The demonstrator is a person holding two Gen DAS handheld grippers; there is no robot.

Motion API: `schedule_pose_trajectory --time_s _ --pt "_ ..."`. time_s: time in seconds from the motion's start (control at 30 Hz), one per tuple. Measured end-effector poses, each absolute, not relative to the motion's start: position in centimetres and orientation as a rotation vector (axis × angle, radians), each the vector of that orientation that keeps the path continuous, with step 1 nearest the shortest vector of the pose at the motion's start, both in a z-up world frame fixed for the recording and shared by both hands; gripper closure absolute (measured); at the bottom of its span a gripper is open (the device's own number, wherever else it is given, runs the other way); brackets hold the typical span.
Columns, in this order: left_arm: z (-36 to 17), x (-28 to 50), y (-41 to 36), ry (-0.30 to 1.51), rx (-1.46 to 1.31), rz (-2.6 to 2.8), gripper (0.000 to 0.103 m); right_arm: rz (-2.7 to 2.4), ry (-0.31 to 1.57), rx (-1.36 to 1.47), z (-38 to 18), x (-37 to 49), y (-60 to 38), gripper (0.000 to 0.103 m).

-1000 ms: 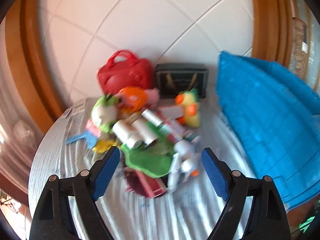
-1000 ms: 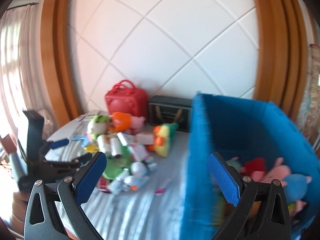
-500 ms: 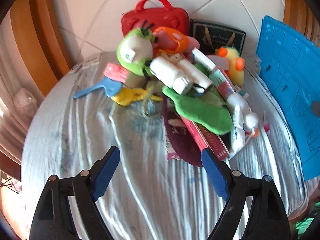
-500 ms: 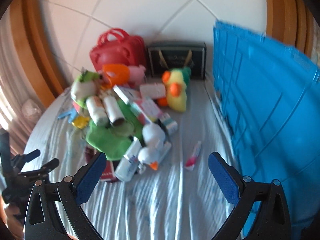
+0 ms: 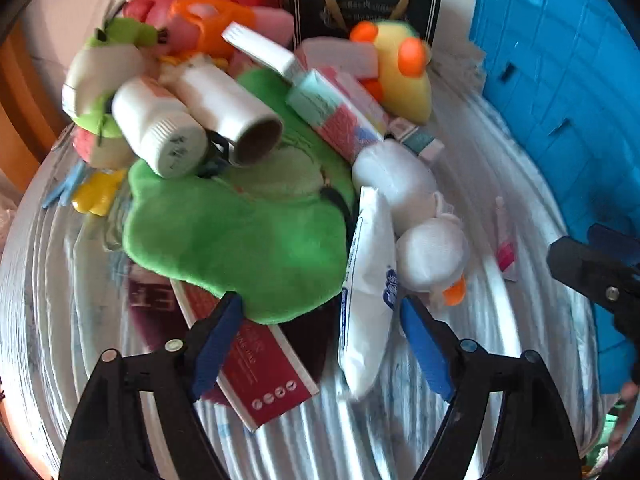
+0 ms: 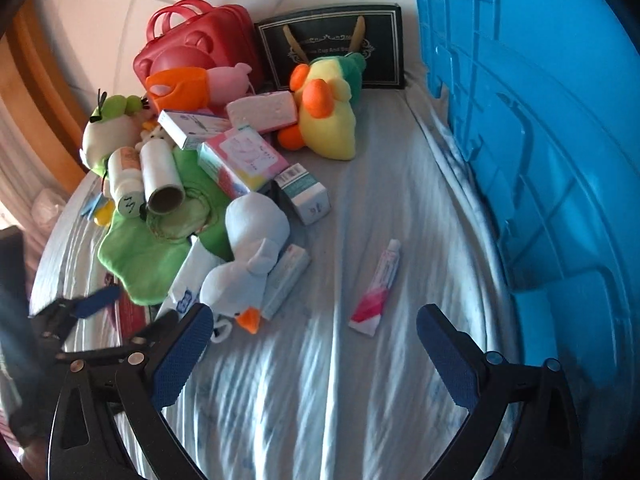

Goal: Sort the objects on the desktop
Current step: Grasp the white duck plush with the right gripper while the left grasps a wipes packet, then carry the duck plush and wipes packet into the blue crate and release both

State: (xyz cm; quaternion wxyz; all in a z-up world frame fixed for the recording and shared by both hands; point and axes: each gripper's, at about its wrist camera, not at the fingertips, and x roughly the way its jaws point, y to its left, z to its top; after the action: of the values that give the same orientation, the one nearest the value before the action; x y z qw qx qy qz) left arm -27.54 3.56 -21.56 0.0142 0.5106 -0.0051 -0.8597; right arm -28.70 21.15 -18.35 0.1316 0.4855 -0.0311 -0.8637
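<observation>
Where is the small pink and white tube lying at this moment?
In the right wrist view, the tube lies alone on the cloth, between the white plush duck and the blue bin.

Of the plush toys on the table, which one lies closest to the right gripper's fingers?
The white duck plush with the orange beak, lying beak-first toward the right gripper. The yellow duck plush and the green-and-white plush sit farther back.

both wrist views downward, close, shared pile point(image 5: 240, 216)
</observation>
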Motion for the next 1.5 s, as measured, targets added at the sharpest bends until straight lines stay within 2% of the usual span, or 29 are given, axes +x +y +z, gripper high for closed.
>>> schedule_pose_trajectory --time_s 0.03,0.07,0.1,0.2,0.23,0.27,0.33,0.43,0.5,0.53,0.6,0.63,0.67,0.77,0.93,1.5 --pt "-21.7 -27.8 4.1 -0.076 1.567 -2.689 0.033 -2.491 -0.100 1.424 -18.8 -29.3 21.2 0.000" --pt "-21.9 -28.0 4.4 -0.129 1.552 -2.687 0.060 -2.478 -0.104 1.442 -19.0 -29.7 21.2 0.000" --pt "-22.0 -28.2 4.5 -0.138 1.568 -2.674 0.075 -2.461 -0.104 1.462 -19.4 -30.2 21.0 0.000" --pt "-21.3 -27.7 3.3 -0.016 1.600 -2.697 0.080 -2.413 -0.091 1.503 -20.5 -31.4 19.8 0.000" --pt "-21.0 -27.3 2.8 0.002 1.598 -2.699 0.081 -2.392 -0.081 1.511 -20.7 -31.8 19.1 0.004" --pt "-20.6 -26.9 2.3 0.014 1.595 -2.699 0.083 -2.382 -0.073 1.517 -20.9 -32.2 18.6 0.013" --pt "-19.8 -25.9 1.4 0.029 1.566 -2.709 0.083 -2.347 -0.076 1.519 -21.2 -32.7 17.2 0.020" --pt "-18.8 -24.6 0.8 0.050 1.538 -2.714 0.084 -2.306 -0.074 1.534 -22.2 -33.6 15.0 0.020" --pt "-18.2 -23.9 0.7 0.053 1.502 -2.729 0.084 -2.293 -0.027 1.557 -23.2 -34.2 13.7 0.021" --pt "-17.9 -23.6 0.6 0.041 1.485 -2.734 0.084 -2.274 0.018 1.564 -23.9 -34.4 12.9 0.029" --pt "-17.5 -23.0 0.5 0.024 1.472 -2.747 0.084 -2.300 0.131 1.561 -24.3 -34.1 11.8 0.032" --pt "-17.2 -22.7 0.4 0.019 1.466 -2.751 0.084 -2.308 0.160 1.546 -24.0 -33.7 11.6 0.042" --pt "-16.9 -22.4 0.2 0.015 1.455 -2.756 0.084 -2.311 0.162 1.522 -23.5 -33.2 11.5 0.059" --pt "-15.3 -21.5 -0.3 0.053 1.396 -2.780 0.084 -2.312 0.152 1.480 -21.8 -32.0 12.1 0.059" --pt "-12.5 -20.3 -0.5 0.002 1.244 -2.793 0.084 -2.369 0.103 1.387 -18.0 -29.9 13.8 0.059" --pt "-3.5 -18.8 0.2 0.055 1.051 -2.892 0.084 -2.610 0.008 0.842 -1.9 -23.0 16.7 0.059"
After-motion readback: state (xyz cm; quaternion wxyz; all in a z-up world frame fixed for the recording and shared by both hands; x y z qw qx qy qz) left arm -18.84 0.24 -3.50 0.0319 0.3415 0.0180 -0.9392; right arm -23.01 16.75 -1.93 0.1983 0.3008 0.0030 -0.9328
